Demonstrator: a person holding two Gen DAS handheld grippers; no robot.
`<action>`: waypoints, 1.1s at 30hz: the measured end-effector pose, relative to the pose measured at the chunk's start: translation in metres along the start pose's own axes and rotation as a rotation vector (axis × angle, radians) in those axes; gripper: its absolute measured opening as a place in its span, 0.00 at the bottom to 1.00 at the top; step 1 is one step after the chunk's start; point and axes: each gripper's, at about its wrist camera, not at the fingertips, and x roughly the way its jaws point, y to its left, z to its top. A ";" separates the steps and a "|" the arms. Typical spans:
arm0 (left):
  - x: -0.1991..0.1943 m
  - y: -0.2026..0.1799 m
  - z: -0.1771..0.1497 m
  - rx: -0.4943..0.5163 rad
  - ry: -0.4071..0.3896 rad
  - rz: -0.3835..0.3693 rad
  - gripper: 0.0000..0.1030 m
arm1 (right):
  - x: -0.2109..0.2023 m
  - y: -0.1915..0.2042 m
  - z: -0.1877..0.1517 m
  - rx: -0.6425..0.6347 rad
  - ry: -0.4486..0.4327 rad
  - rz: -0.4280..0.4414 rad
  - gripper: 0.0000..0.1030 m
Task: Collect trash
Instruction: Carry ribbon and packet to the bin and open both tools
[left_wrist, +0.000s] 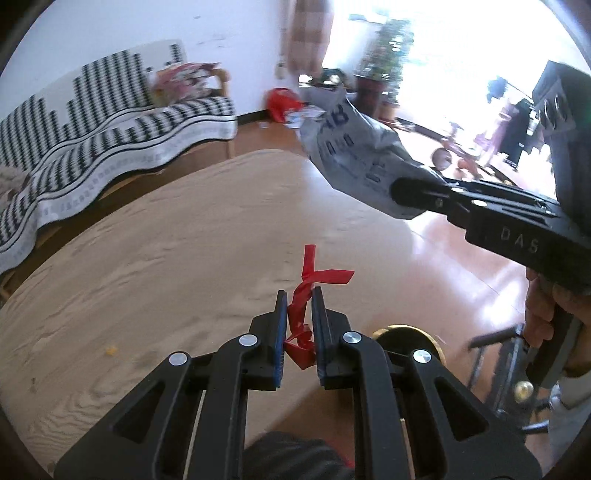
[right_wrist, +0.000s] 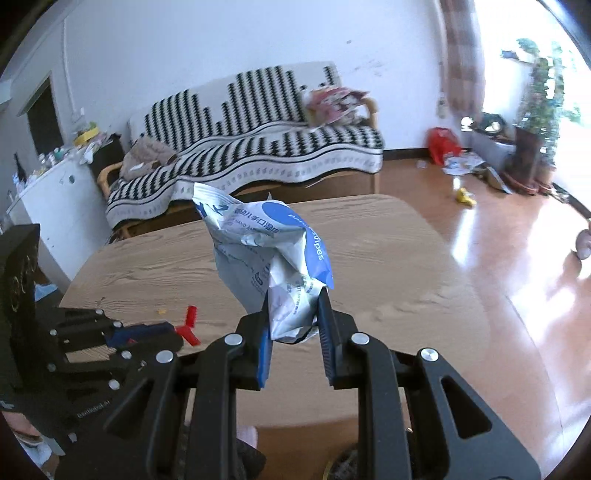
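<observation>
My left gripper (left_wrist: 298, 299) is shut on a crumpled red plastic strip (left_wrist: 306, 291), whose ends stick out past the fingertips above the wooden table (left_wrist: 147, 258). My right gripper (right_wrist: 293, 299) is shut on an empty white-and-blue wet-wipes packet (right_wrist: 266, 251), held up over the same table (right_wrist: 388, 258). In the left wrist view the right gripper (left_wrist: 400, 192) comes in from the right with the wipes packet (left_wrist: 354, 147) hanging off its tip. The right wrist view shows the left gripper (right_wrist: 173, 330) low at the left with the red strip (right_wrist: 189, 325) poking out.
A small yellow crumb (left_wrist: 110, 350) lies on the table near its left edge. A black-and-white patterned sofa (right_wrist: 258, 140) stands behind the table. Litter and a red bag (right_wrist: 443, 144) lie on the shiny wood floor near a potted plant (right_wrist: 535, 122). A round gold-rimmed bin (left_wrist: 406, 343) sits below the table's edge.
</observation>
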 end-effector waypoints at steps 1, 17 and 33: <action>0.000 -0.017 -0.004 0.022 0.001 -0.015 0.12 | -0.011 -0.008 -0.007 0.008 -0.006 -0.012 0.22; 0.110 -0.173 -0.115 0.191 0.300 -0.179 0.12 | -0.037 -0.130 -0.235 0.349 0.216 -0.127 0.22; 0.190 -0.176 -0.165 0.188 0.468 -0.223 0.12 | 0.013 -0.160 -0.294 0.479 0.384 -0.147 0.22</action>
